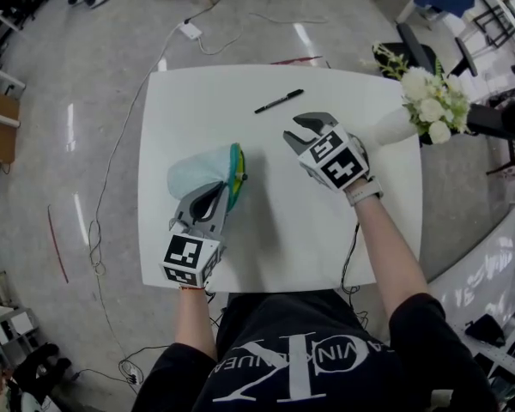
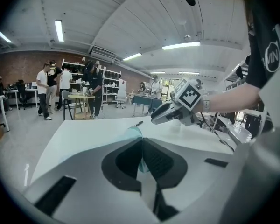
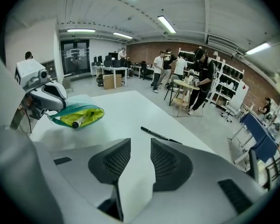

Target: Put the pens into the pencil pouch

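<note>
A light-blue pencil pouch [image 1: 196, 175] with a yellow-green lining lies on the white table [image 1: 275, 239], its mouth turned toward the right. My left gripper [image 1: 213, 197] is shut on the pouch's edge; teal fabric shows between its closed jaws [image 2: 141, 146]. In the right gripper view the pouch [image 3: 77, 114] gapes open with one pen [image 3: 79, 121] lying in it. A black pen [image 1: 279, 101] lies loose on the table's far part. My right gripper [image 1: 301, 132] hovers just short of that pen [image 3: 160, 135], open with nothing between its jaws.
A white vase of white flowers [image 1: 422, 103] stands at the table's far right corner. Cables and a power strip [image 1: 189, 31] lie on the floor beyond the table. People stand by shelves [image 3: 196, 73] in the background.
</note>
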A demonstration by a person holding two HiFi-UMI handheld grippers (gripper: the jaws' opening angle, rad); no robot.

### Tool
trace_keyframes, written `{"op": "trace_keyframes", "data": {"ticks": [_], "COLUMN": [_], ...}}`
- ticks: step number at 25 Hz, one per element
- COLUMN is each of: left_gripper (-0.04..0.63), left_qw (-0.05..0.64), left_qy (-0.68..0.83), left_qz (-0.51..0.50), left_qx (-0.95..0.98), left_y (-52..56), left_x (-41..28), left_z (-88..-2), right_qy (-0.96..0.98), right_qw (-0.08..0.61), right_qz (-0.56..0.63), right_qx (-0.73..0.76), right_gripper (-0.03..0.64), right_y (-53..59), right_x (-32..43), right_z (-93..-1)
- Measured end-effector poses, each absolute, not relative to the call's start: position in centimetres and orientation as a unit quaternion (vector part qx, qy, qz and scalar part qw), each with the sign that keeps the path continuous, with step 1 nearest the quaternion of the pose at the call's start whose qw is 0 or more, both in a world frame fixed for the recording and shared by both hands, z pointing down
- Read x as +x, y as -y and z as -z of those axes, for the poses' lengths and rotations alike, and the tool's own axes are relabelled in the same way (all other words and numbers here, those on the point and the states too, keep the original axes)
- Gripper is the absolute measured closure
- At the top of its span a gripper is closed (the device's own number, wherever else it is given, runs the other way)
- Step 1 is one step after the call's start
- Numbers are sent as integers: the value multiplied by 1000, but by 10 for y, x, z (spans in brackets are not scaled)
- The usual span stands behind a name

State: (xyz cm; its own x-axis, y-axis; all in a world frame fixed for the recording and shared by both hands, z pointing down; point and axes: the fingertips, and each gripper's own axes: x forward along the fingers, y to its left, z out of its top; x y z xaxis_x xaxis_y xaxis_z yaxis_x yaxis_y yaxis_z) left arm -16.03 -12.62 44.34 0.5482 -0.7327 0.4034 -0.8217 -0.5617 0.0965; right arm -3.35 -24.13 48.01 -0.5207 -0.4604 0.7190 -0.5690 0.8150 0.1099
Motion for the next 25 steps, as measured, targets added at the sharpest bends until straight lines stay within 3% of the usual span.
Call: {"op": "trace_keyframes", "data": {"ticks": [14,21,25], "left_gripper": [588,588,588], "left_qw": [150,156,156], "left_qy": [459,456,455], "left_qz": [-166,-178,-189], "left_qx": [860,858,856], "left_y": [148,154,154], "left_x": [-157,-163,-161], "left_z": [-453,-458,-462], "right_qy": [856,870,880], "right_qw": [399,374,374], "right_qz": [-84,-85,-71], "right_qx": [319,310,285], "right_gripper": [462,349,322], "right_y": [317,342,347], "right_x": [-20,-14,-16], "right_z": [-511,-530,-541]}}
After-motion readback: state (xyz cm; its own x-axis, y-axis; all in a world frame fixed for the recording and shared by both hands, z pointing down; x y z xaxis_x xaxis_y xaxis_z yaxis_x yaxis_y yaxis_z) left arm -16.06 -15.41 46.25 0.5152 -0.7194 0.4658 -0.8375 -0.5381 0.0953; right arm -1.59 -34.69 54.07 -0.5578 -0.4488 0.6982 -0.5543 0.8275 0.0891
